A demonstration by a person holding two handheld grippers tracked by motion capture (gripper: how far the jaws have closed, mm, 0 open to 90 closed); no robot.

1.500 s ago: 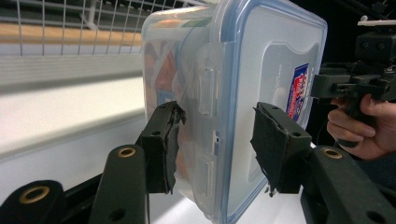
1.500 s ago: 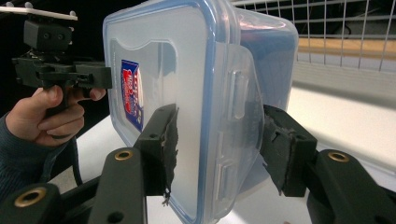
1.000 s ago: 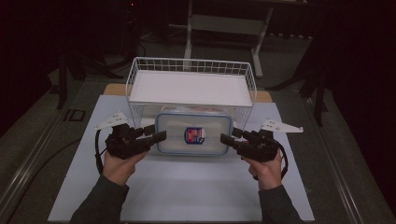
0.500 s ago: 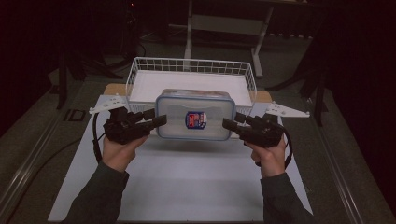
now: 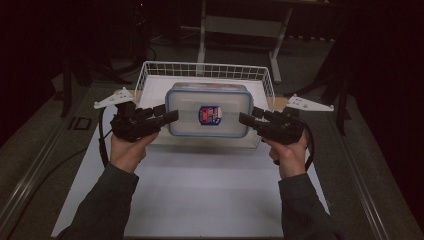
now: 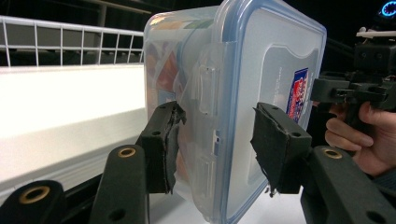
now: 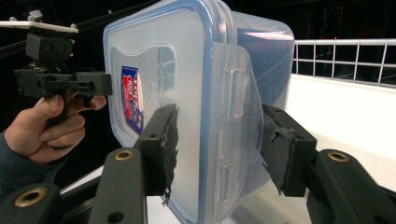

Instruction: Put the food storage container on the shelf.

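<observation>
Left hand-held gripper (image 5: 167, 117), right hand-held gripper (image 5: 243, 119), clamping raised container (image 5: 209, 110) ends

the container's (image 5: 209, 111) label print is too small to read.

A clear plastic box with a blue-edged lid (image 5: 209, 111) is up in the air between two hands. Its lid faces up and has a small red and blue sticker (image 5: 210, 114) in the middle. The black left hand-held gripper (image 5: 171, 117) touches the box's left end. The black right hand-held gripper (image 5: 243, 118) touches its right end. From up here I cannot tell how tight the jaws are. The person's left hand (image 5: 127, 150) and right hand (image 5: 287, 155) hold the handles, and the sleeves are dark grey. Behind and under the box sits a white wire basket (image 5: 205, 70). It rests on a white sheet (image 5: 200, 195) spread over the surface.
</observation>
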